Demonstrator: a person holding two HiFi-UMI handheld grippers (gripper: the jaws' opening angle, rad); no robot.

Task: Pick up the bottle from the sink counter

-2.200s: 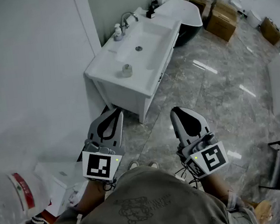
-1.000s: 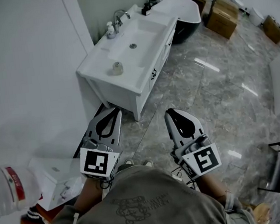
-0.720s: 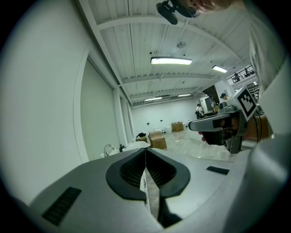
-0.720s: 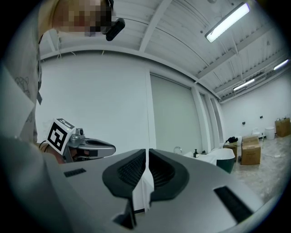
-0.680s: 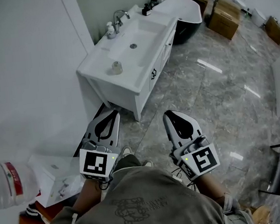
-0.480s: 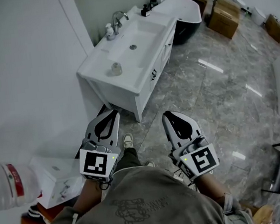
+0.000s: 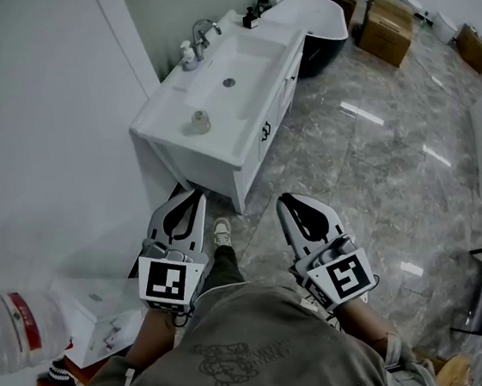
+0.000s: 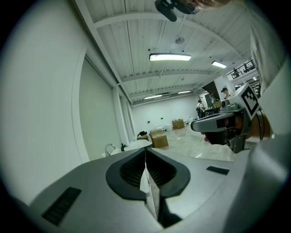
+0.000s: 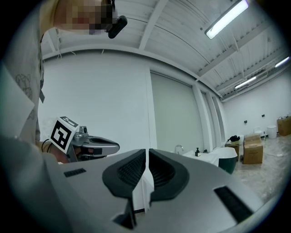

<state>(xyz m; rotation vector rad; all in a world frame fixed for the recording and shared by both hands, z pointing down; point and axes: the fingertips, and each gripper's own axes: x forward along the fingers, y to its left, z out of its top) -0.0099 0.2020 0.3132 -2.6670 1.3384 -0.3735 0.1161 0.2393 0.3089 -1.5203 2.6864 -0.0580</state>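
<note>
A white sink counter (image 7: 165,117) stands against the wall, well ahead of both grippers. On it, a small white pump bottle (image 7: 187,56) stands beside the faucet (image 7: 200,34). A small pale round container (image 7: 198,122) sits near the counter's near end, and a dark bottle (image 7: 249,21) at its far end. My left gripper (image 7: 192,195) and right gripper (image 7: 288,201) are held low in front of my body, both shut and empty. The left gripper view shows shut jaws (image 8: 145,150) aimed at the distant sink (image 8: 132,145). In the right gripper view the shut jaws (image 9: 147,152) point towards the faucet (image 9: 178,148).
A dark-sided bathtub (image 7: 323,24) sits past the sink, with cardboard boxes (image 7: 385,29) beyond it. A clear water jug (image 7: 14,330) and a white box (image 7: 95,315) lie at my left. A marble floor (image 7: 375,155) spreads to the right. My shoe (image 7: 221,231) shows between the grippers.
I have stepped towards the sink; a shoe has come into view between the grippers. Both grippers stay shut and keep their place in front of me.
</note>
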